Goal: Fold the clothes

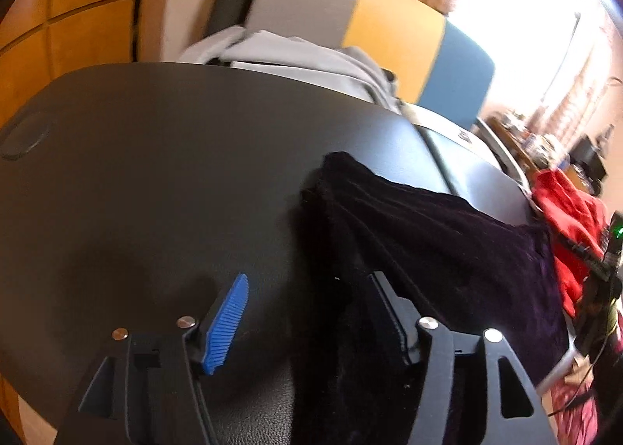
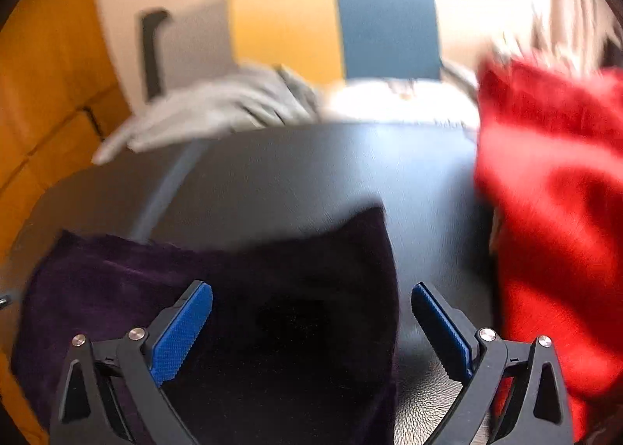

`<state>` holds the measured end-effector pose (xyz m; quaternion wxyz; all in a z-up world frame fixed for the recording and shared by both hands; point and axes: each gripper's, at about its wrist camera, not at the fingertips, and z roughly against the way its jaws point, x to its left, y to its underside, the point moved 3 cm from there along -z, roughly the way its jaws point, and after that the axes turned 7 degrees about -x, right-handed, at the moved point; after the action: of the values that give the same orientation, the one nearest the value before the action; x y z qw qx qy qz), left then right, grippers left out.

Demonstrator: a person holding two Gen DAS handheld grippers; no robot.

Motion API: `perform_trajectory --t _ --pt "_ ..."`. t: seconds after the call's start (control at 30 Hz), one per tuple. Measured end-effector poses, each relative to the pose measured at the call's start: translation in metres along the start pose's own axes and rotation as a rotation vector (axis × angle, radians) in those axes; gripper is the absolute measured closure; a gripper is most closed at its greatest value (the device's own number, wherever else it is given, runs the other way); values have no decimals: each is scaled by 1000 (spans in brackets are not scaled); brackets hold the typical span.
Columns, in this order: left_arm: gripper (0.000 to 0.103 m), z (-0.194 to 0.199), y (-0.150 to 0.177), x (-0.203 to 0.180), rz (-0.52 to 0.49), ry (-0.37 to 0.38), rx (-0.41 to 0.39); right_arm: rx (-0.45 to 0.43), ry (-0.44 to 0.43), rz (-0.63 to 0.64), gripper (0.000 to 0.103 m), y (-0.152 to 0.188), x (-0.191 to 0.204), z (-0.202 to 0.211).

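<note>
A dark purple velvety garment (image 1: 428,250) lies folded on the black table (image 1: 155,172); it also shows in the right wrist view (image 2: 272,289). My left gripper (image 1: 311,285) is open at the garment's left edge, its right finger over the cloth and its blue left pad (image 1: 227,324) over bare table. My right gripper (image 2: 311,297) is open just above the garment's right part, with nothing between its blue pads (image 2: 183,332). A red garment (image 2: 553,211) lies bunched to the right, and is also seen in the left wrist view (image 1: 568,234).
A grey garment (image 1: 296,55) lies at the far edge of the table, also in the right wrist view (image 2: 218,110). Behind it stands a grey, yellow and blue panel (image 1: 389,36). Cluttered items (image 1: 545,141) sit at the far right.
</note>
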<state>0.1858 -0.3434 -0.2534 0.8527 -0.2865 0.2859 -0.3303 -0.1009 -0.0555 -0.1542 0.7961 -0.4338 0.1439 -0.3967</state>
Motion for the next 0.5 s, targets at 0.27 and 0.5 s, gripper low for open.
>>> perform_trajectory --t 0.27,0.5 --pt "37 -31 -16 -1 30 138 68 80 -171 56 0 39 38 36" --pt "36 -61 -17 -9 -25 165 141 97 -157 -36 0 90 18 25"
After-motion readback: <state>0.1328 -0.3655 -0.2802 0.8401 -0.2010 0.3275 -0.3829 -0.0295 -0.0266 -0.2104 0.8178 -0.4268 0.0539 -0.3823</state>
